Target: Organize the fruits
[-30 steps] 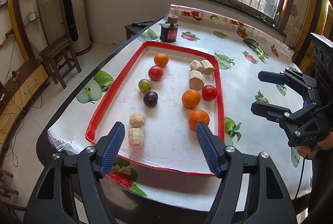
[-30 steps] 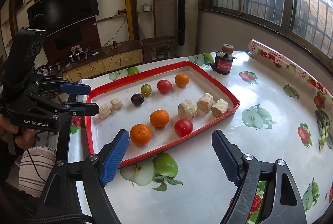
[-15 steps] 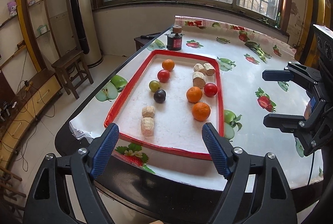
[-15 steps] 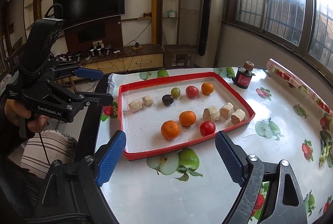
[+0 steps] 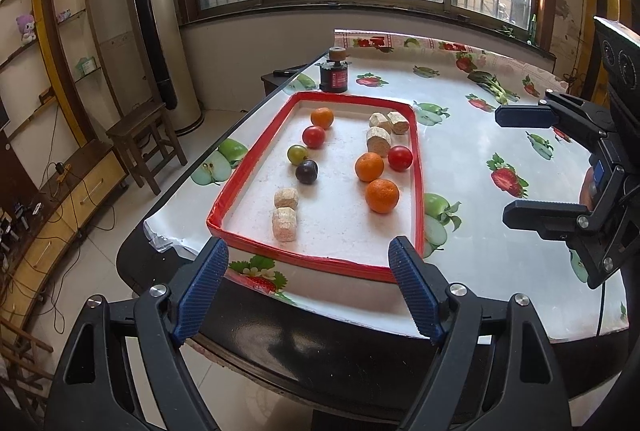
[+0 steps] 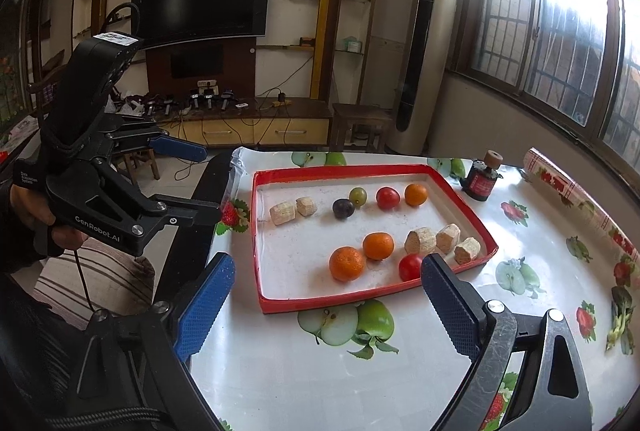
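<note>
Fruit: three oranges [image 5: 382,195], two tomatoes [image 5: 400,158], a green grape [image 5: 297,154] and a dark plum [image 5: 307,171] lie loose inside the red-rimmed tray [image 5: 418,191], in two rough rows.
Blocks: five pale, crumbly chunks [image 5: 285,224] share the tray (two at the near end, three at the far end).
Tray: sits on the table [image 5: 472,239], over a fruit-print cloth, near its edge.
Jar: a small dark jar [image 5: 334,75] stands just beyond the tray's far rim.
Left gripper [image 5: 308,287]: held back off the table edge, jaws wide apart, empty.
Right gripper [image 6: 324,307]: above the cloth beside the tray, jaws spread, empty.
</note>
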`<action>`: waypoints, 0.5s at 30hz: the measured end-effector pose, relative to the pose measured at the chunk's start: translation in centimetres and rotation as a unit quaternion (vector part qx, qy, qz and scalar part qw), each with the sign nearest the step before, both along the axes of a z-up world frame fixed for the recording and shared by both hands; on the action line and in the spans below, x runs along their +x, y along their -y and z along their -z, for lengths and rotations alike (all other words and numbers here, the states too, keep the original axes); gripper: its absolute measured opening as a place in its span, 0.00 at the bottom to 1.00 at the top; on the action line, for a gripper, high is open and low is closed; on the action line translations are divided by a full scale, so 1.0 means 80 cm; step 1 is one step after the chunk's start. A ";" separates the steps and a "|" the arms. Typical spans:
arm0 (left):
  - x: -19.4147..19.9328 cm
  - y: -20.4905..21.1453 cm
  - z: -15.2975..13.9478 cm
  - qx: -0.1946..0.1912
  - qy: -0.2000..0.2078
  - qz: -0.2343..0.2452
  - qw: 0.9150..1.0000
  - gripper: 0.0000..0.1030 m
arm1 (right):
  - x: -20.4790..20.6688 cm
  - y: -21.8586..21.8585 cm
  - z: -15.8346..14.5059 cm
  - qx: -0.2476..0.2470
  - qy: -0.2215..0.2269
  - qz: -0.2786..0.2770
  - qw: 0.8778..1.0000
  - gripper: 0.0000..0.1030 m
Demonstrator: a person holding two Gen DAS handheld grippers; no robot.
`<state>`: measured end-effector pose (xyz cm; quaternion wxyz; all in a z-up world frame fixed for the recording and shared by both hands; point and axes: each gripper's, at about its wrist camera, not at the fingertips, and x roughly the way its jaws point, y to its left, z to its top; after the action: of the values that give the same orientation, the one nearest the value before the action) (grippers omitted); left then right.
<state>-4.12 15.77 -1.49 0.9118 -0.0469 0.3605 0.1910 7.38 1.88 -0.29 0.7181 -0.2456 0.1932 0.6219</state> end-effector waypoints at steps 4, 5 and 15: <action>-0.007 -0.001 -0.004 0.001 0.006 -0.009 1.000 0.80 | -0.003 0.002 0.002 0.004 0.001 -0.003 1.000 0.92; -0.008 -0.001 -0.004 -0.001 0.009 -0.011 1.000 0.80 | -0.004 0.002 0.003 0.003 0.000 -0.004 1.000 0.92; -0.012 0.002 -0.007 0.003 0.014 -0.009 1.000 0.80 | -0.007 0.006 0.005 0.001 0.002 -0.004 1.000 0.92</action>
<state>-5.05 15.62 -0.92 0.9151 -0.0500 0.3464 0.2001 6.80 1.43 -0.73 0.7165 -0.2471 0.1900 0.6241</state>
